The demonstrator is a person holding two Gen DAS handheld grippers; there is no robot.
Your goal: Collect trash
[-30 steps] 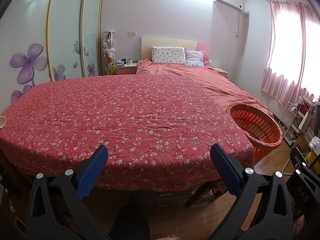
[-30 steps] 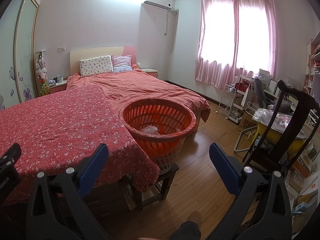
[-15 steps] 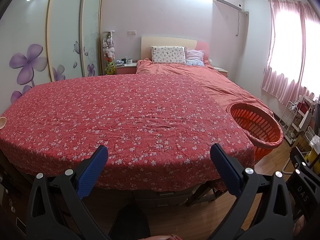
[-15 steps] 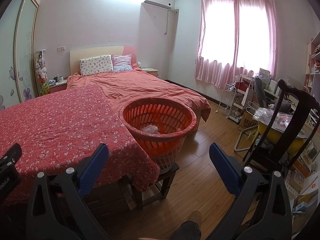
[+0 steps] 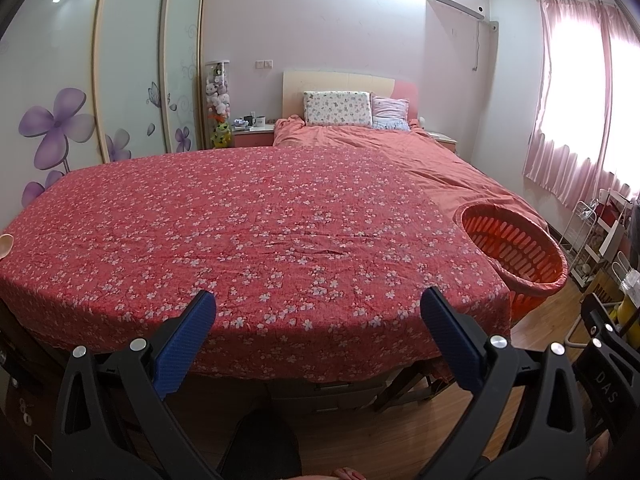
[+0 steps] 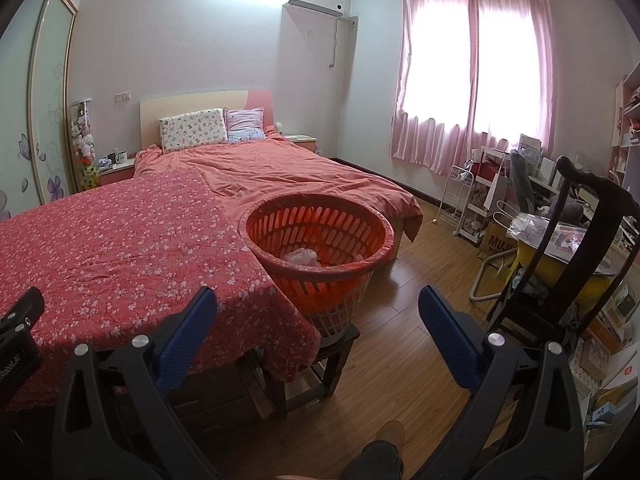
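Note:
An orange slotted basket (image 6: pixel 320 236) stands on a dark stool (image 6: pixel 328 354) at the right end of a table covered with a red flowered cloth (image 5: pixel 248 232). Pale crumpled trash (image 6: pixel 301 257) lies at the basket's bottom. The basket also shows at the right of the left wrist view (image 5: pixel 516 252). My left gripper (image 5: pixel 318 334) is open and empty, held back from the table's near edge. My right gripper (image 6: pixel 318 330) is open and empty, in front of and below the basket. No trash shows on the cloth.
A bed with an orange quilt (image 6: pixel 288 172) lies behind the table. A dark wooden chair (image 6: pixel 572 248) and a cluttered desk stand at the right, over a wooden floor (image 6: pixel 404 352). A small tan object (image 5: pixel 5 245) sits at the cloth's far left edge. A wardrobe with purple flowers (image 5: pixel 56 128) lines the left wall.
Both views have hardly shifted; the grippers stay open and nothing was picked up or dropped.

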